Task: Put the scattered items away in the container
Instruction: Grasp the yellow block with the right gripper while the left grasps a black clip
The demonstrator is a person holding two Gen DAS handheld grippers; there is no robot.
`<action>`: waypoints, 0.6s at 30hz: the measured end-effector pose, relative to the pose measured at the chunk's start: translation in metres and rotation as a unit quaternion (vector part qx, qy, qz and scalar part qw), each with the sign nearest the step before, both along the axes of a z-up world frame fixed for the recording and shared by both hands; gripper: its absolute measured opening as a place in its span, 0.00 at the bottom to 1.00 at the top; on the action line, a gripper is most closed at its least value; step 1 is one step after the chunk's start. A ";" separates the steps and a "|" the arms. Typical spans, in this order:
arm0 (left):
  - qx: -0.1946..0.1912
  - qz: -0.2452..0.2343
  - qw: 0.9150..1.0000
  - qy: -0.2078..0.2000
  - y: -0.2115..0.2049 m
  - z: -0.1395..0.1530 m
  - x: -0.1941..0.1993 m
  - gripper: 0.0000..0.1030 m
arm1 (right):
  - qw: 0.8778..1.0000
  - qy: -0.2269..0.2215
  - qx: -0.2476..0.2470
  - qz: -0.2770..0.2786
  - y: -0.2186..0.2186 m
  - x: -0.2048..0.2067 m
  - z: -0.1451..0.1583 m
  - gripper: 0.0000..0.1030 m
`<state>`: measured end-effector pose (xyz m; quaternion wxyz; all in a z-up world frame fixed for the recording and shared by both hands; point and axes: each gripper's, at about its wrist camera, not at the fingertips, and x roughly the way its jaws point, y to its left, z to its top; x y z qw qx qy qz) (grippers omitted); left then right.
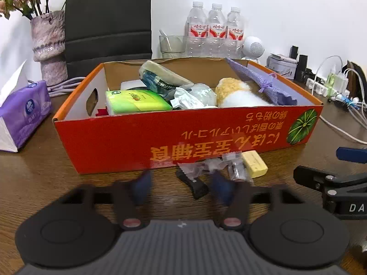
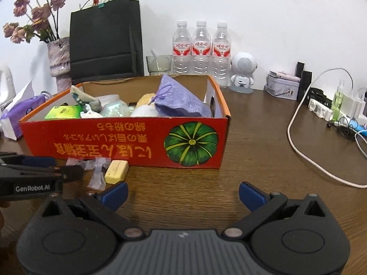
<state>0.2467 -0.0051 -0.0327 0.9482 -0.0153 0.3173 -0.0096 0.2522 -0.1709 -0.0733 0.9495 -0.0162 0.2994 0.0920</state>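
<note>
Three loose items left on table point(image 1: 45, 178) against red box point(image 1: 137, 142) front: crumpled clear wrappers point(image 1: 213, 162), small black item point(image 1: 195, 184), yellow block point(image 1: 254, 163). Box already crowded with tissues, towel, packets. Step in hand, by my reading: picking up leftovers. Left gripper point(image 1: 181, 183) blurred, jaws partly apart either side of black item, nothing clamped. Right gripper point(image 2: 183, 192) wide apart, empty. Next move needs pads seated on item before lift over box wall. Readable: "GenRobot.AI" on left gripper; box print upside down.

3 water bottles point(image 2: 200, 52), 1 box point(image 2: 123, 146), 1 vase point(image 2: 60, 61), 1 black bag point(image 2: 104, 43), 2 grippers point(image 2: 183, 193).
</note>
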 end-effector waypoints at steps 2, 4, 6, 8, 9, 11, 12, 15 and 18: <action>-0.006 0.000 1.000 -0.001 0.004 0.000 -0.001 0.26 | 1.000 0.001 0.001 -0.001 0.000 0.000 -0.001 1.00; -0.009 0.000 1.000 -0.002 0.007 0.000 -0.003 0.20 | 1.000 0.001 -0.001 0.000 0.001 0.001 -0.001 1.00; -0.016 0.000 1.000 -0.002 0.010 0.000 -0.005 0.16 | 1.000 0.001 -0.003 0.003 0.003 0.000 -0.001 1.00; -0.021 0.001 1.000 -0.003 0.016 0.000 -0.007 0.14 | 1.000 -0.001 -0.005 0.009 0.007 -0.001 -0.001 1.00; -0.023 0.002 1.000 -0.003 0.019 0.000 -0.009 0.14 | 1.000 -0.002 -0.005 0.015 0.009 -0.002 -0.001 1.00; -0.026 0.004 1.000 -0.004 0.027 0.001 -0.013 0.13 | 1.000 -0.005 -0.007 0.028 0.015 -0.002 0.000 1.00; -0.028 0.006 1.000 -0.004 0.031 0.001 -0.015 0.13 | 0.999 -0.005 -0.009 0.032 0.019 -0.002 0.000 1.00; -0.030 0.009 0.999 -0.005 0.044 0.001 -0.020 0.13 | 0.999 -0.003 -0.007 0.043 0.029 0.002 0.000 1.00; -0.034 0.012 0.999 -0.004 0.055 0.000 -0.024 0.13 | 0.999 -0.002 -0.006 0.049 0.039 0.007 0.001 0.92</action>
